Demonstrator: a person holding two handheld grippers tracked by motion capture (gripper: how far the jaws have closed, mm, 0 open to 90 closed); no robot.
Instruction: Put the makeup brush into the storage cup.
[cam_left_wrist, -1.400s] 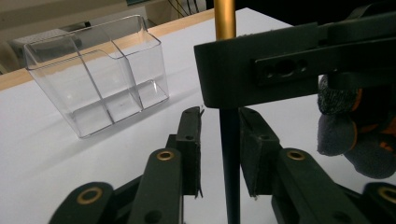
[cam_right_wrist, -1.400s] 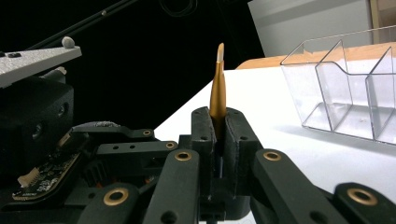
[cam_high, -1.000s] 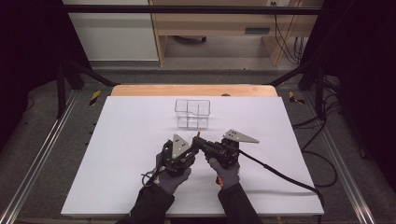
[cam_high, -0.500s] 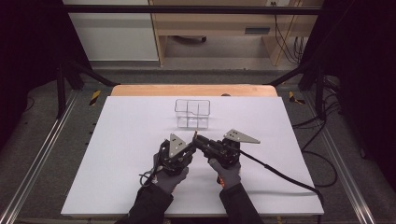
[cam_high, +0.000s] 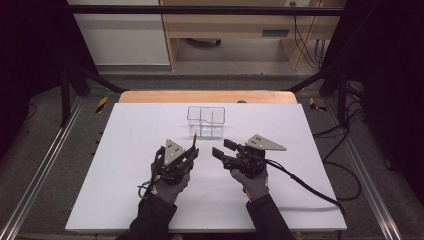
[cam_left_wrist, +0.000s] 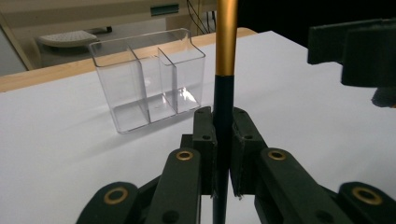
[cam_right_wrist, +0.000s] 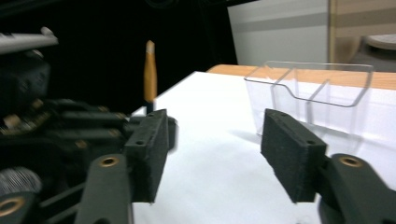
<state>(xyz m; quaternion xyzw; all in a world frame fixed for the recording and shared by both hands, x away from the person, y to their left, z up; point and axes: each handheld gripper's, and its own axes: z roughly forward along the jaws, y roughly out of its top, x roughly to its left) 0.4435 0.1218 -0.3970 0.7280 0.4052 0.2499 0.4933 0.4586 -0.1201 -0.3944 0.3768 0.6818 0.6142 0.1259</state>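
A slim pen with a gold upper barrel (cam_left_wrist: 226, 37) and a black lower part stands upright in my left gripper (cam_left_wrist: 224, 135), whose jaws are shut on the black part. In the high view the left gripper (cam_high: 189, 153) is left of centre, with the pen (cam_high: 194, 142) poking up from it. To its right my right gripper (cam_high: 223, 148) is open, with nothing between its pads (cam_right_wrist: 215, 154), and it faces the pen (cam_right_wrist: 150, 74). A clear plastic organizer (cam_high: 206, 121) with several compartments stands just beyond both grippers; its compartments (cam_left_wrist: 149, 84) look empty.
The white table sheet (cam_high: 125, 175) spreads wide on both sides of the hands. A wooden strip (cam_high: 150, 96) runs along the far edge. A black cable (cam_high: 305, 185) trails right from the right gripper. Metal rails flank the table.
The two grippers have drawn apart: the left one moved left with the pen, the right one shifted slightly right and now stands clear of it.
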